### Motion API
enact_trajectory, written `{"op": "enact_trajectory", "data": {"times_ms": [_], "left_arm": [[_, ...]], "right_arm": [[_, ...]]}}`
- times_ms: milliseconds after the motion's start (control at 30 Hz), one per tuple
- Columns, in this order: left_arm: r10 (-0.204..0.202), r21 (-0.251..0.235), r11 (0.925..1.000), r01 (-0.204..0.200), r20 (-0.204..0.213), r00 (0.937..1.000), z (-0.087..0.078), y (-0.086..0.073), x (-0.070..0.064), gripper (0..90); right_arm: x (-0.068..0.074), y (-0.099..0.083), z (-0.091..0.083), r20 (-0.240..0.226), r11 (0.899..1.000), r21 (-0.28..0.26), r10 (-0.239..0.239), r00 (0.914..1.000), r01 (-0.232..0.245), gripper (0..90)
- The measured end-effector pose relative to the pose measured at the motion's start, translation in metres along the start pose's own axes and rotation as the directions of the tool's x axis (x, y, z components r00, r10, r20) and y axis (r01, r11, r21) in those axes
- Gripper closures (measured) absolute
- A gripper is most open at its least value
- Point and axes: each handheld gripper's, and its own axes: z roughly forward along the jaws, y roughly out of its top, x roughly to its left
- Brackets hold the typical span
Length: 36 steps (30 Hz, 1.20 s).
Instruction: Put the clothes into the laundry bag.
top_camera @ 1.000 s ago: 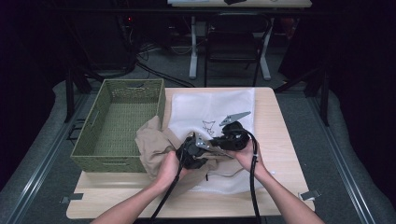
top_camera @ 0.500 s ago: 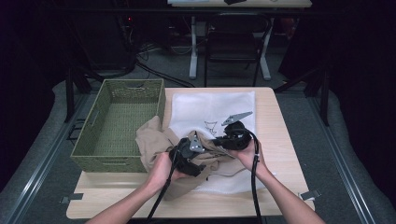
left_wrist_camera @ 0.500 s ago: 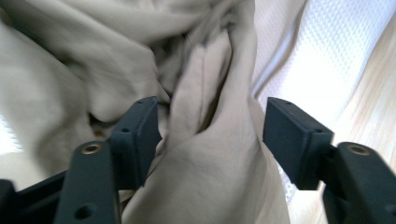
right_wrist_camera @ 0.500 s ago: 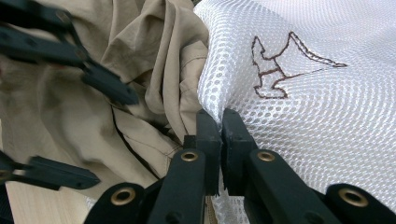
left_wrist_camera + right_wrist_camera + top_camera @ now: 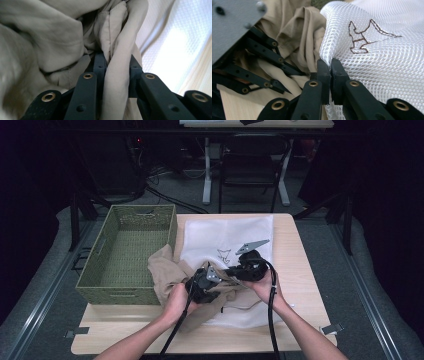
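**Two tools pinch cloth and mesh bag**

Left tool (image 5: 113,72) has its two black jaws squeezed onto a fold of the soft tan cloth garment (image 5: 50,37). The fold comes up between the jaws and hides their tips, so how tightly they meet is hard to see. In the high view the left tool (image 5: 202,282) sits low on the garment (image 5: 165,270), and a hand covers most of it.

The right tool (image 5: 329,72) has its jaws almost together, nipping the edge of the white mesh laundry bag (image 5: 374,55). Only a thin slit shows between the jaws. From above, the right tool (image 5: 235,270) sits on the bag (image 5: 225,232) and a hand (image 5: 262,287) wraps around its back.

The garment lies bunched on the pale wooden worktop (image 5: 300,270), just beside the green woven basket (image 5: 125,255). Part of it lies over the bag's near left edge. What kind of garment it is cannot be told from the crumpled folds.

A small brown stitched outline drawing (image 5: 364,37) is on the bag. It looks a bit like an animal, but it is hard to be sure. No letters or words can be read anywhere.
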Motion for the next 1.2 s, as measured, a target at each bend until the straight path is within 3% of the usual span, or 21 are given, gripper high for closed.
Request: {"op": "enact_trajectory", "data": {"times_ms": [133, 200, 233, 267, 367, 433, 533, 633, 700, 733, 800, 867, 967, 1100, 1200], "left_arm": [[-0.018, -0.002, 0.9998, 0.018, -0.008, 0.9998, 0.019, 0.000, -0.001, 73.8], [-0.009, 0.005, 0.9999, 0.009, -0.021, 0.9997, 0.019, 0.002, -0.002, 70.8], [-0.012, 0.003, 0.9999, 0.013, -0.006, 0.9999, 0.016, 0.003, -0.002, 68.1], [0.011, 0.001, 0.9999, -0.011, -0.012, 0.9999, 0.009, 0.004, -0.003, 64.2], [0.027, -0.013, 0.9995, -0.027, -0.028, 0.9992, -0.009, 0.006, -0.007, 47.7], [0.045, -0.033, 0.9983, -0.048, -0.061, 0.9971, -0.021, 0.007, -0.011, 41.0], [0.065, 0.014, 0.9978, -0.065, -0.052, 0.9965, -0.028, 0.006, -0.014, 29.4], [0.048, 0.079, 0.9959, -0.045, -0.032, 0.9983, -0.013, 0.000, -0.011, 31.2], [0.062, 0.138, 0.9889, -0.056, -0.037, 0.9974, -0.001, -0.003, -0.009, 36.0], [0.053, 0.145, 0.9884, -0.047, -0.041, 0.9977, 0.004, -0.005, -0.008, 38.7], [0.068, 0.150, 0.9867, -0.063, -0.026, 0.9974, 0.013, -0.008, -0.007, 52.8], [0.056, 0.142, 0.9883, -0.056, 0.003, 0.9984, 0.019, -0.010, -0.007, 64.7], [0.076, 0.119, 0.9901, -0.074, -0.009, 0.9971, 0.020, -0.009, -0.010, 73.9], [0.014, 0.052, 0.9985, -0.015, 0.017, 0.9998, 0.018, -0.003, -0.008, 74.9], [-0.025, 0.021, 0.9995, 0.024, 0.025, 0.9994, 0.024, -0.001, -0.006, 74.3]], "right_arm": [[0.001, -0.001, 0.003, -0.006, 1.000, 0.012, 0.000, 1.0000, 0.000, 88.1], [0.000, -0.004, 0.008, 0.001, 0.999, 0.034, -0.007, 1.0000, 0.007, 88.0], [-0.001, -0.004, 0.008, 0.001, 0.999, 0.034, -0.003, 1.0000, 0.003, 88.0], [-0.002, -0.005, 0.008, 0.003, 1.000, 0.030, 0.000, 1.0000, 0.000, 88.0], [-0.004, -0.004, 0.006, 0.008, 1.000, 0.024, 0.003, 1.0000, -0.003, 88.0], [-0.005, -0.004, 0.005, 0.009, 1.000, 0.021, 0.004, 1.0000, -0.004, 87.9], [-0.005, -0.004, 0.005, 0.008, 1.000, 0.024, 0.008, 0.9999, -0.008, 87.8], [-0.005, -0.004, 0.006, 0.007, 1.000, 0.027, 0.007, 0.9999, -0.008, 87.8], [-0.006, -0.004, 0.006, 0.005, 1.000, 0.027, 0.009, 0.9999, -0.009, 87.8], [-0.005, -0.004, 0.006, 0.004, 1.000, 0.031, 0.007, 1.0000, -0.007, 87.8], [-0.005, -0.005, 0.007, 0.001, 0.999, 0.032, 0.007, 1.0000, -0.007, 87.8], [-0.005, -0.004, 0.007, -0.004, 0.999, 0.031, 0.005, 1.0000, -0.005, 87.8], [-0.003, -0.003, 0.006, -0.003, 1.000, 0.026, 0.002, 1.0000, -0.002, 88.0], [0.001, -0.001, 0.002, -0.015, 1.000, 0.007, -0.001, 0.9999, 0.001, 88.0], [0.003, 0.001, -0.001, -0.030, 1.000, -0.007, 0.001, 0.9996, -0.001, 88.0]]}}
